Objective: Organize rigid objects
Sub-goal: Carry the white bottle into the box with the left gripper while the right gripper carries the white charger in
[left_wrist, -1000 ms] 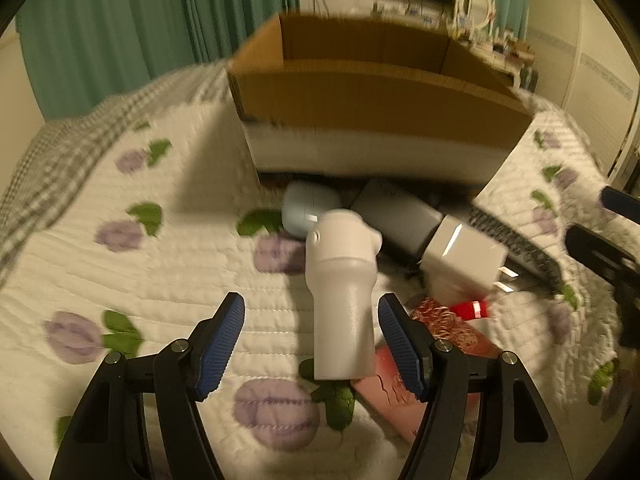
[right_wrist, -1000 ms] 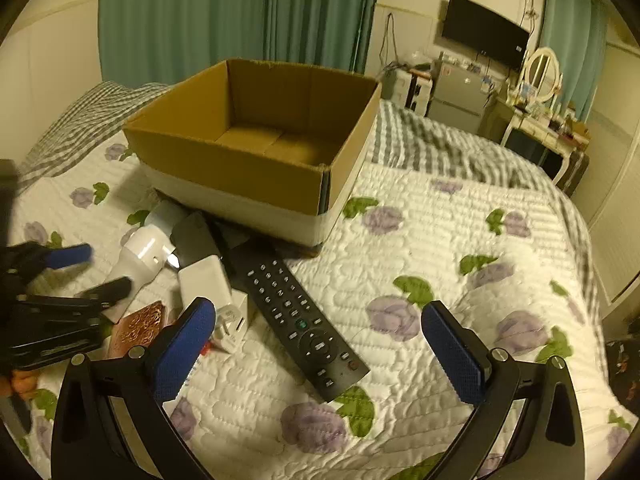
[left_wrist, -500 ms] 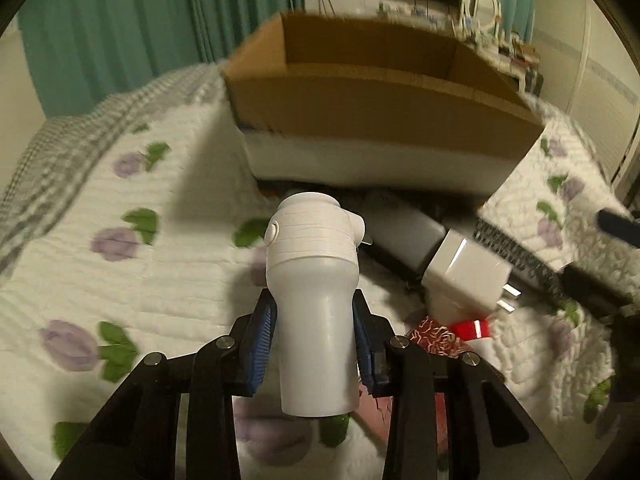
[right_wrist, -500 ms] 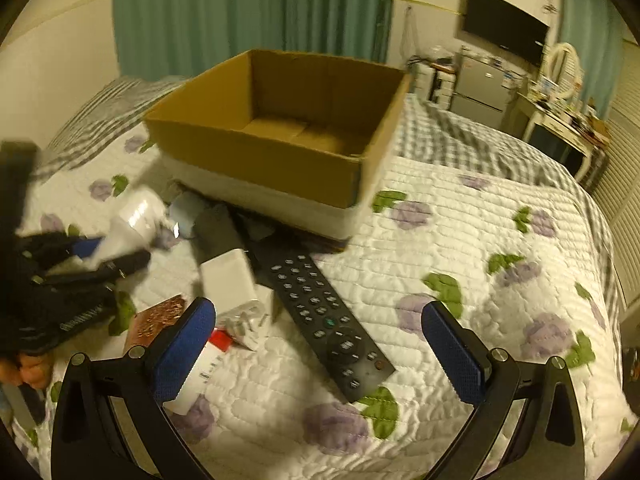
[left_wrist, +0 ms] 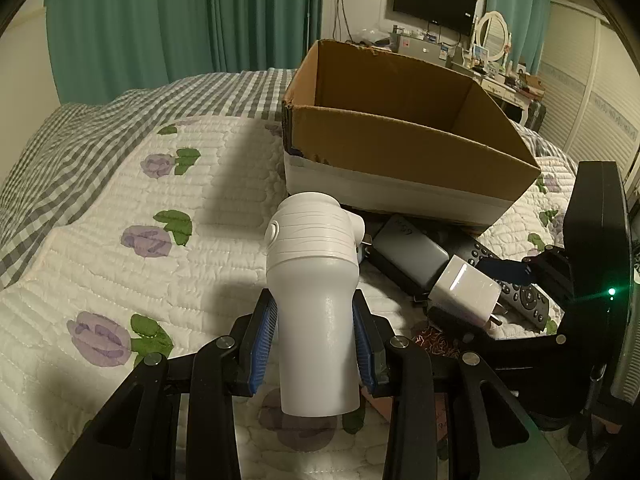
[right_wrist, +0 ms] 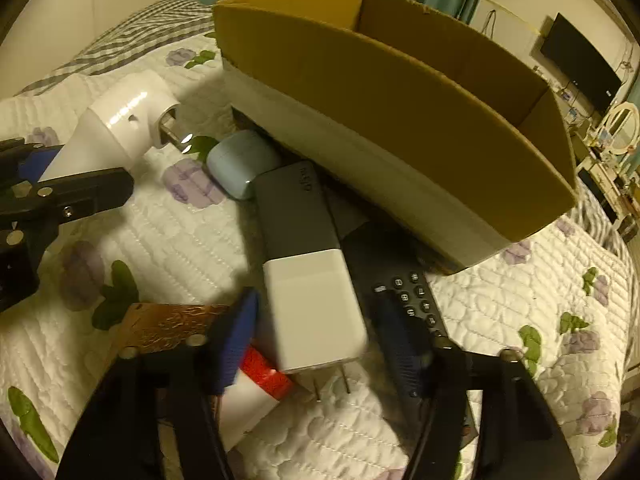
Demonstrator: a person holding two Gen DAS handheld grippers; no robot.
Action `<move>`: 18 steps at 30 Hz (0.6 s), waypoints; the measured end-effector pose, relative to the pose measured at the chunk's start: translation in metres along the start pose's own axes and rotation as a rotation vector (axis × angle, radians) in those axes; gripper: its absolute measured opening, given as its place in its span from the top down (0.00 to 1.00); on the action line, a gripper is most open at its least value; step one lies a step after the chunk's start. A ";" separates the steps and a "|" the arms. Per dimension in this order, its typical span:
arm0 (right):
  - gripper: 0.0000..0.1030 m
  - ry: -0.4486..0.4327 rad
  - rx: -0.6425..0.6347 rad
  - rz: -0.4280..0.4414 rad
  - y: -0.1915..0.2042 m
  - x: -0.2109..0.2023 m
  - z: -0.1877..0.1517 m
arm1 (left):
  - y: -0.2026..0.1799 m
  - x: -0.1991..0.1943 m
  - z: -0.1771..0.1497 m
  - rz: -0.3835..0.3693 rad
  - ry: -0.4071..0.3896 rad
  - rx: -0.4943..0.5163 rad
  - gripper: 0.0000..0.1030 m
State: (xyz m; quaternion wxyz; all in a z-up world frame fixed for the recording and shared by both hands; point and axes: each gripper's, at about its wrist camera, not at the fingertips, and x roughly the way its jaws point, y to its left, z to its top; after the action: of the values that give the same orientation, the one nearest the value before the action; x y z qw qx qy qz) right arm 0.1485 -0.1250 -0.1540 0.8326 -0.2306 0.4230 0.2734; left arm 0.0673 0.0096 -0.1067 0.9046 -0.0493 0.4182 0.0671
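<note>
My left gripper (left_wrist: 314, 332) is shut on a white plastic device (left_wrist: 316, 292) with a round ribbed head and holds it above the quilt, in front of the open cardboard box (left_wrist: 400, 148). The device also shows in the right wrist view (right_wrist: 116, 124). My right gripper (right_wrist: 316, 336) is open, its blue pads on either side of a white charger block (right_wrist: 312, 304) with metal prongs. The charger lies on a dark grey power bank (right_wrist: 294, 208), next to a black remote (right_wrist: 400, 280). A pale blue case (right_wrist: 240, 160) lies by the box (right_wrist: 400, 92).
A copper-patterned card (right_wrist: 168, 326) and a red-and-white tube (right_wrist: 252, 384) lie under my right gripper. The floral quilt (left_wrist: 120, 240) covers the bed. A dresser with a mirror (left_wrist: 492, 36) and a TV (left_wrist: 434, 2) stand behind the box.
My left gripper closed on the white device and lifted it off the quilt. My right gripper moved down and in until its open pads straddle the white charger.
</note>
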 end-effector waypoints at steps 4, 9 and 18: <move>0.60 -0.006 0.019 0.010 -0.003 -0.006 -0.003 | 0.000 -0.003 0.001 -0.001 -0.007 -0.004 0.64; 0.61 -0.095 0.065 0.033 -0.015 -0.053 0.000 | -0.004 -0.023 0.005 -0.012 -0.039 -0.009 0.64; 0.61 -0.280 0.120 -0.017 -0.070 -0.135 0.074 | -0.023 -0.078 0.049 -0.037 -0.154 0.016 0.64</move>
State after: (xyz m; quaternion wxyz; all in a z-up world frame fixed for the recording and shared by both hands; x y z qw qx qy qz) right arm 0.1700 -0.1664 0.0086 0.8980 -0.1435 0.3163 0.2702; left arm 0.0575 -0.0122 -0.0150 0.9354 -0.0444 0.3471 0.0505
